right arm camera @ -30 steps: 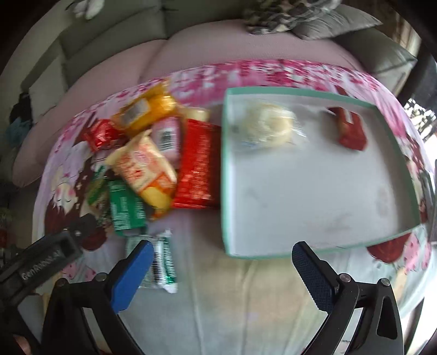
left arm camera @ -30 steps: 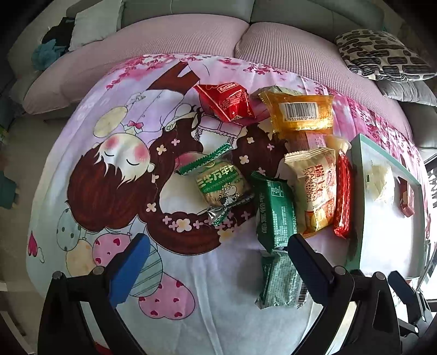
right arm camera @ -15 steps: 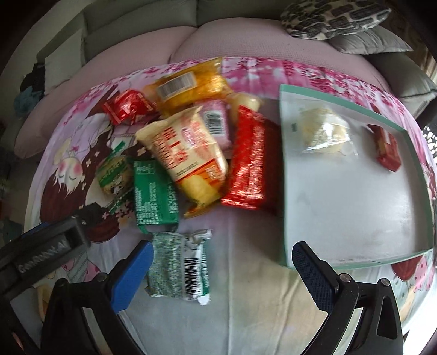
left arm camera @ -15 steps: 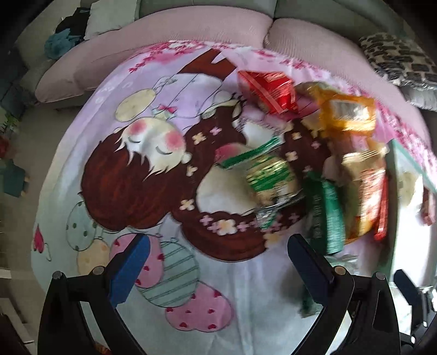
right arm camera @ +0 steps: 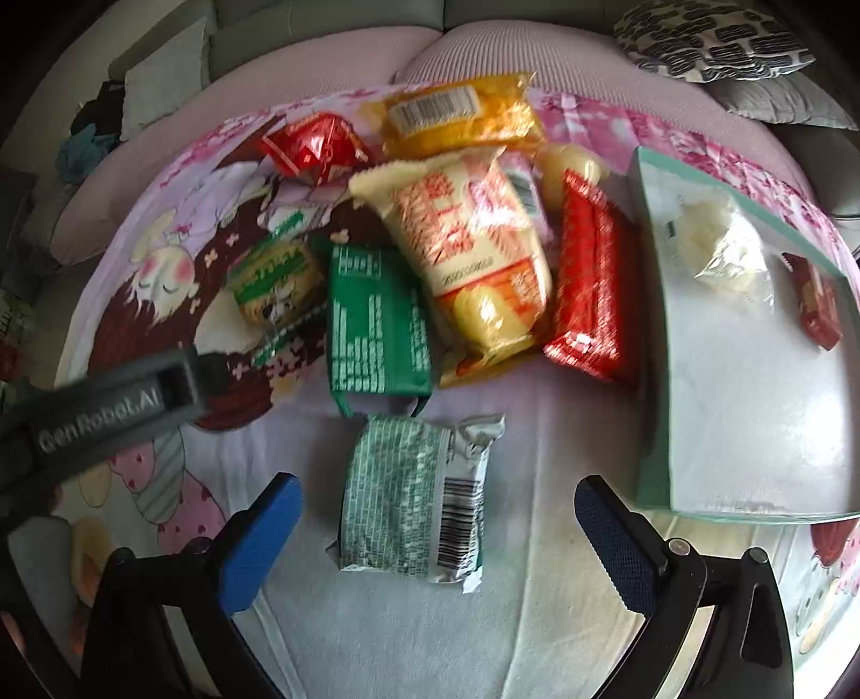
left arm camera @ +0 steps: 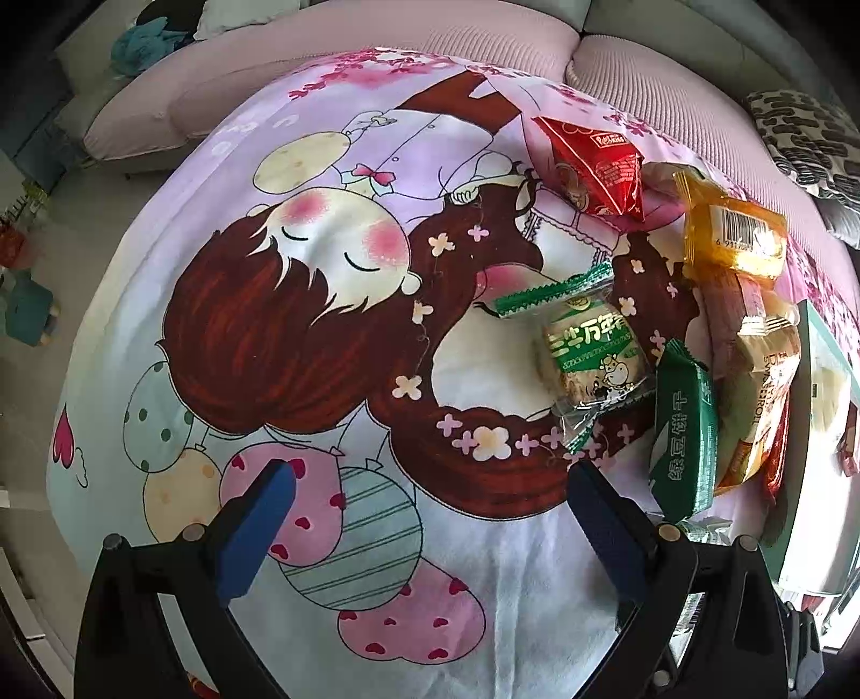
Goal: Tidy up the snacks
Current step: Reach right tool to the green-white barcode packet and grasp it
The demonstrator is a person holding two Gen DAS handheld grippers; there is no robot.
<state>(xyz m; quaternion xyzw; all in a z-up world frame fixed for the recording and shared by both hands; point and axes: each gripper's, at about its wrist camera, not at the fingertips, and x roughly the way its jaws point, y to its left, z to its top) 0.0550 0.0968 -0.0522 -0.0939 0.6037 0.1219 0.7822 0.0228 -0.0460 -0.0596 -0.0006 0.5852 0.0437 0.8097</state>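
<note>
Several snack packs lie in a heap on a cartoon-print cloth (left arm camera: 301,333). In the right wrist view a pale green pack (right arm camera: 414,497) lies nearest, just ahead of my open, empty right gripper (right arm camera: 438,529). Behind it lie a dark green pack (right arm camera: 376,317), a cream pack (right arm camera: 462,242), a red pack (right arm camera: 591,290), an orange pack (right arm camera: 462,115) and a small red bag (right arm camera: 312,148). A teal-rimmed tray (right arm camera: 653,344) at the right holds a white bun pack (right arm camera: 725,247) and a small red pack (right arm camera: 817,301). My left gripper (left arm camera: 424,524) is open and empty over bare cloth, left of the heap (left arm camera: 682,425).
A pink sofa cushion (right arm camera: 333,80) runs behind the cloth. A black-and-white patterned pillow (right arm camera: 709,37) lies at the back right. The left gripper's grey body (right arm camera: 102,414) reaches in from the left in the right wrist view. Floor shows at the far left (left arm camera: 32,376).
The right gripper has swung left from the tray towards the heap, and the pale green pack now lies between its fingers' line. The left gripper has swung left, away from the heap.
</note>
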